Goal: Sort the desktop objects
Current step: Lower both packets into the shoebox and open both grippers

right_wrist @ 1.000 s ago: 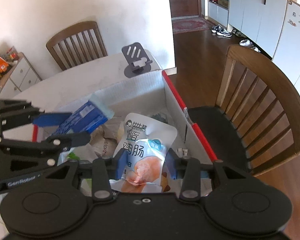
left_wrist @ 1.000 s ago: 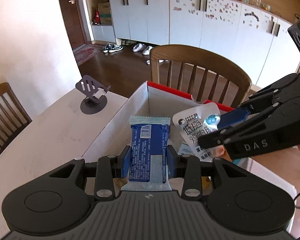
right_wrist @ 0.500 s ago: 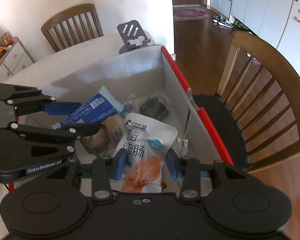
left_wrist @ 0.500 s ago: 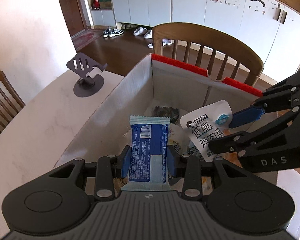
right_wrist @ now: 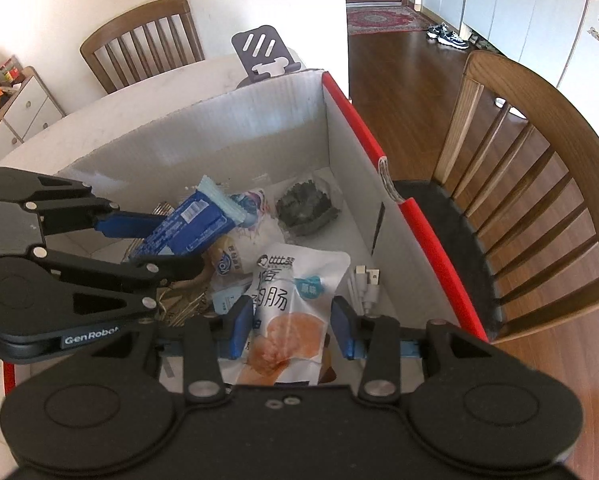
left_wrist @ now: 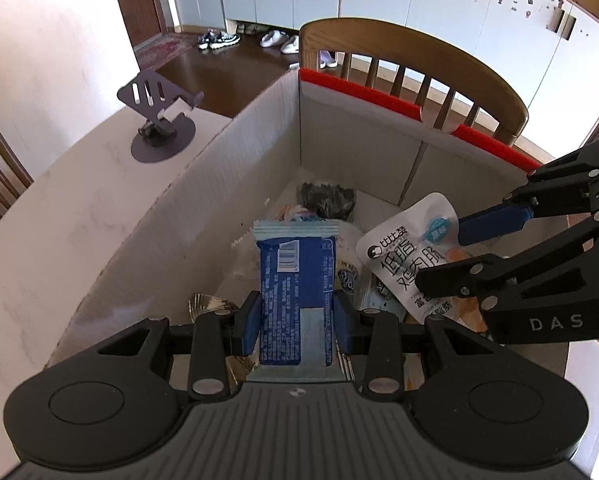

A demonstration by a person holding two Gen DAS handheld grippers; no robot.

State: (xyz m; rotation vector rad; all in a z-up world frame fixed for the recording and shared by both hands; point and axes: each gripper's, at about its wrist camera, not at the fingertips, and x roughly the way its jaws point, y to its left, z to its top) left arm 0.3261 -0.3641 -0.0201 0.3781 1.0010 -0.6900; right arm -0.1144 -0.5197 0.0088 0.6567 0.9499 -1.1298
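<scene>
- Progress: the cardboard box (right_wrist: 259,128) on the table (left_wrist: 59,216) already contains several sorted items, among them a dark crinkled packet (right_wrist: 308,209), a white cable (right_wrist: 363,286) and assorted small wrappers. Two further snacks are held above the box interior, not yet released. No other loose items for sorting are visible on the table, so the task appears far along, though much of the desktop lies outside both views.
- Left gripper (left_wrist: 295,322): jaws narrow, clamped across the lower half of the blue snack bar (left_wrist: 295,280), which stands upright over the box contents.
- Right gripper (right_wrist: 293,326): jaws partly apart, with the white sausage pouch (right_wrist: 291,304) between them; the left pad touches it, the right pad shows a slight gap.
- Pose: both grippers point steeply downward into the box, side by side, near each other without touching.
- Background: a grey phone stand (left_wrist: 159,124) stands on the table just beyond the box.
</scene>
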